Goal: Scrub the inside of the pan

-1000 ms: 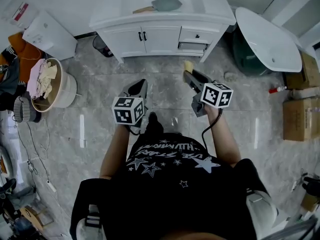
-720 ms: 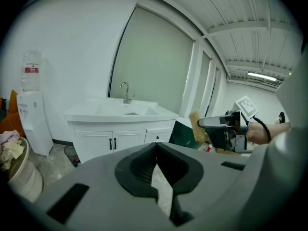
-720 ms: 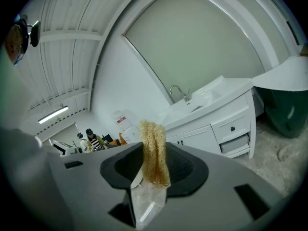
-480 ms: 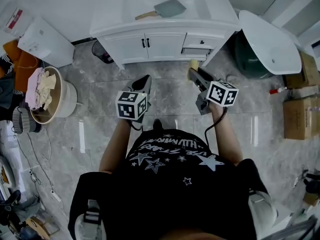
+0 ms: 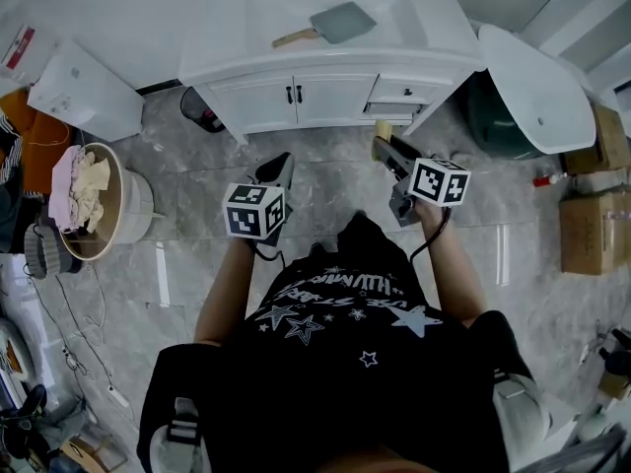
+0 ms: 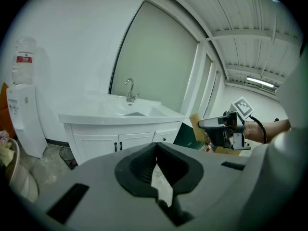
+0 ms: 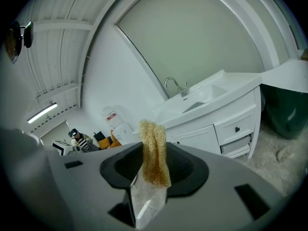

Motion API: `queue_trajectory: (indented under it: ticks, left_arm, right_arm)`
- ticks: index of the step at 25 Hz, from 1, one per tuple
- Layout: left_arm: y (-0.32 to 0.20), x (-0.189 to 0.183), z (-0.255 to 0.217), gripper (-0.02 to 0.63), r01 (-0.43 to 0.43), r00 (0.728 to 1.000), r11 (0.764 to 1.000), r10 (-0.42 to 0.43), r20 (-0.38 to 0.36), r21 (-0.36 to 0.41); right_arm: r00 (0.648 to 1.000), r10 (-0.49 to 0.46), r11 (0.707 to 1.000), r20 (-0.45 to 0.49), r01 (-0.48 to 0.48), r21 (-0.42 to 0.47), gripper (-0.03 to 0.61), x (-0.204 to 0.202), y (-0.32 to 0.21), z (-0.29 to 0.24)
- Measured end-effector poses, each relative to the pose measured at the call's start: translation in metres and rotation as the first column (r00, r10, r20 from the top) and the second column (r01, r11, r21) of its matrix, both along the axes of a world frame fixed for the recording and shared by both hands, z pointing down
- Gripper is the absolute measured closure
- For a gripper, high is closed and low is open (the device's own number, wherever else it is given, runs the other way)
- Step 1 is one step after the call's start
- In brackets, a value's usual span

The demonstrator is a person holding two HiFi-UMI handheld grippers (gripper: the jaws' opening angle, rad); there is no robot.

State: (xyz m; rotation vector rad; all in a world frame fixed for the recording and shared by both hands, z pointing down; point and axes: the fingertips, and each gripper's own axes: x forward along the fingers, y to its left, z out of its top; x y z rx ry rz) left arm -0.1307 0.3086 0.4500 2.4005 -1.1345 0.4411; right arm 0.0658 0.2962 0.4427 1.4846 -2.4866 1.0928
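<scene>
**Left tongs** (image 5: 280, 168): closed, nothing between them.
**Right tongs** (image 5: 387, 150): clamped on the yellow sponge (image 7: 154, 153), unchanged from a second ago.
**Table** (image 5: 237, 37): white, ahead of both tongs, and now somewhat nearer.
**Pan** (image 5: 342, 22): lies on the table, well beyond the tips.
**Judgement:** approach under way, scrubbing not begun.

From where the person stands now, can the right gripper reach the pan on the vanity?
Probably not yet. The right gripper, shut on the sponge, hangs over the floor short of the vanity, and the pan lies farther back on top. Nothing blocks the way; a step forward should do.
</scene>
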Motion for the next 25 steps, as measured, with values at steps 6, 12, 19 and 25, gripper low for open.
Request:
queue_trajectory:
  ticks: [6,12,19,25]
  left_arm:
    - [-0.049,0.003,0.008,0.604,0.019,1.0,1.0,-0.019,0.004,-0.016]
    - [-0.133,0.009,0.015,0.604,0.075,0.997,0.997,-0.074,0.036,-0.028]
    - [-0.238,0.034,0.01,0.604,0.119,0.992,0.992,-0.117,0.053,-0.039]
    - [-0.299,0.057,0.012,0.604,0.131,0.99,0.99,-0.127,0.065,-0.053]
  right_arm:
    - [1.0,-0.029,0.999,0.005,0.029,-0.019,0.43,0.004,-0.072,0.012]
    - [0.995,-0.083,0.996,0.057,0.082,0.018,0.43,-0.003,-0.179,0.012]
    - [0.994,-0.091,0.996,0.057,0.092,-0.016,0.43,0.029,-0.292,0.015]
    - [0.993,-0.092,0.995,0.07,0.094,-0.026,0.429,0.055,-0.361,0.015]
